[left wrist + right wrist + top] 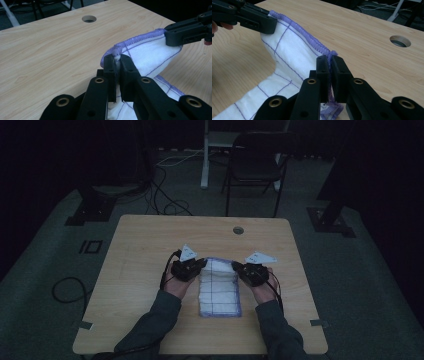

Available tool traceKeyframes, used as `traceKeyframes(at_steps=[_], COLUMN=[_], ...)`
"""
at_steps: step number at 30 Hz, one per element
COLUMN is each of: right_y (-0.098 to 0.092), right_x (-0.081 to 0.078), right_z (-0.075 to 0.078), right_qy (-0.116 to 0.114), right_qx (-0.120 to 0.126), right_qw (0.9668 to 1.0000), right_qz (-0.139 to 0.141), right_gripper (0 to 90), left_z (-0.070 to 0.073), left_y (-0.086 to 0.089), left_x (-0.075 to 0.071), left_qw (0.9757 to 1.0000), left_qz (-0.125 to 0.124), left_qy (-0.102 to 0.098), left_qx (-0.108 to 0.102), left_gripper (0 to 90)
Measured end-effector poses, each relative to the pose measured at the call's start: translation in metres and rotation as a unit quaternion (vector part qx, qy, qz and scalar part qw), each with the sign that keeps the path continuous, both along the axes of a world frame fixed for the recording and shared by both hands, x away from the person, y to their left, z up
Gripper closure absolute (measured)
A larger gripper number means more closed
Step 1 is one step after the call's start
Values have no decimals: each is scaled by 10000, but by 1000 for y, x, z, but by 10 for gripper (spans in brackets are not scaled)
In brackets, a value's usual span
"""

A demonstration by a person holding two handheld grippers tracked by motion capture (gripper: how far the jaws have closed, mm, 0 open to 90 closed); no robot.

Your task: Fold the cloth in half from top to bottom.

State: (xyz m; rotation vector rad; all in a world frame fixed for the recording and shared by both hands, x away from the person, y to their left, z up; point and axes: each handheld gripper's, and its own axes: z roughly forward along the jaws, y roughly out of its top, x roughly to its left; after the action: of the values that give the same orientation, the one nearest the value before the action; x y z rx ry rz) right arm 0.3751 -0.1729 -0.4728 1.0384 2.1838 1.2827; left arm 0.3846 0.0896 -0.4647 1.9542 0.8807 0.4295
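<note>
A white cloth [219,287] with purple grid lines and a purple stitched hem lies on the wooden table [145,250], its far edge lifted. My left gripper [202,263] is shut on the cloth's far left corner [116,51]. My right gripper [235,266] is shut on the far right corner [331,53]. The hem [142,38] stretches between the two grippers, raised off the tabletop. In the left gripper view the right gripper's black jaws sit at the upper right on the cloth. In the right gripper view the left gripper's jaws hold the hem at the upper left.
A round cable hole [238,230] sits near the table's far edge. Beyond the table stand a dark chair [255,165] and a white post [205,155]. Cables [165,195] lie on the floor at the far left.
</note>
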Motion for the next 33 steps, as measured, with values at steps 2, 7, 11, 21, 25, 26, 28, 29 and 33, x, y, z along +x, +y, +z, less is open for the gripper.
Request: traceKeyframes(at_steps=[2, 7, 11, 21, 25, 26, 28, 29, 33], right_y=[0, -1, -1, -3, -4, -4, -4, -4, -4], right_x=[-2, -7, -11, -23, -27, -28, -30, -31, -35], right_z=[0, -1, -3, -10, -14, -15, -16, -16, -17], right_qy=[-12, -18, -29, 16, 50, 52, 60, 69, 61], right_qx=[0, -14, -25, 80, 147, 159, 155, 156, 163], right_qw=[10000, 10000, 10000, 10000, 9999, 9999, 9998, 9998, 9998], right_qz=[11, 33, 54, 52, 35, 40, 52, 55, 77], right_gripper=[857, 856, 855, 855, 855, 855, 855, 855, 855], left_z=[0, -1, -3, -7, -8, -9, -10, -11, -14], left_y=[1, 1, 2, 3, 3, 3, 4, 4, 5], left_x=[-2, -9, -13, -24, -28, -30, -32, -33, -39], left_qw=[10000, 10000, 10000, 9999, 9998, 9998, 9998, 9998, 9997], left_qz=[-5, -42, -65, -129, -172, -172, -168, -173, -182], left_qy=[2, 23, 40, 73, 82, 83, 93, 91, 113], left_qx=[-21, -30, -42, -57, -52, -64, -95, -80, -100], left_gripper=[855, 855, 855, 853, 853, 853, 852, 852, 852])
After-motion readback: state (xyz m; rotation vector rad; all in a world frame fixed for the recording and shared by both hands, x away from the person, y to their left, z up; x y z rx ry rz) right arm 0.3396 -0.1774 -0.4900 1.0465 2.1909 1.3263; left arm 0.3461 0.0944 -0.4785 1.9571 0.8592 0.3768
